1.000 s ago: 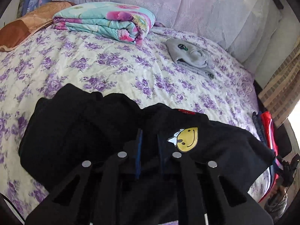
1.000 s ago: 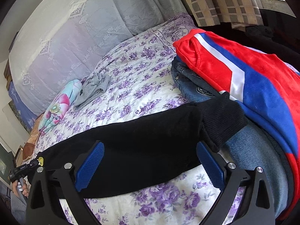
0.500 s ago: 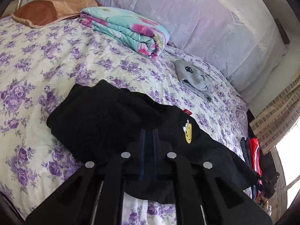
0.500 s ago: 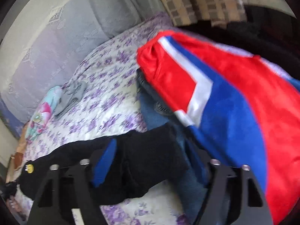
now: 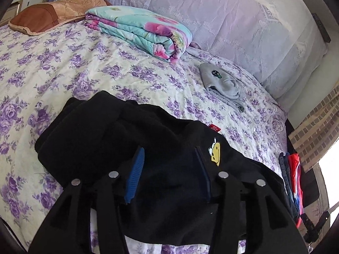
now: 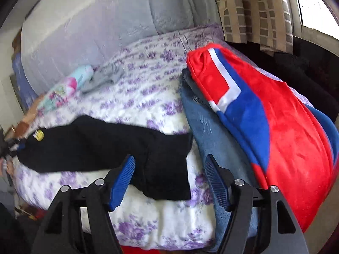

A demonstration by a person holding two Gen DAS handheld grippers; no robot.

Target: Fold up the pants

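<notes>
Black pants (image 5: pixel 118 139) with a yellow smiley patch (image 5: pixel 215 155) lie stretched across the flowered bedspread (image 5: pixel 63 72). My left gripper (image 5: pixel 169 172) is over the waist end. Its jaws are opening, the blue pads (image 5: pixel 135 173) stand apart, and loose black cloth lies between them. In the right wrist view the pants' leg (image 6: pixel 101 141) runs leftward and its cuff (image 6: pixel 169 180) lies flat on the bed. My right gripper (image 6: pixel 169 181) straddles that cuff. Its jaws are opening too, and neither pad (image 6: pixel 122 180) presses the cloth.
A pile of blue jeans (image 6: pixel 207 131) under a red and blue fleece (image 6: pixel 275 131) sits just right of the cuff. A folded floral quilt (image 5: pixel 139 29), a brown pillow (image 5: pixel 48 14) and a grey garment (image 5: pixel 222 82) lie farther up the bed. A checked curtain (image 6: pixel 254 10) hangs behind.
My left gripper's jaws, shut on the waist cloth before, have parted. My right gripper narrowed around the cuff, then widened again; the cuff came off the jeans pile onto the bedspread.
</notes>
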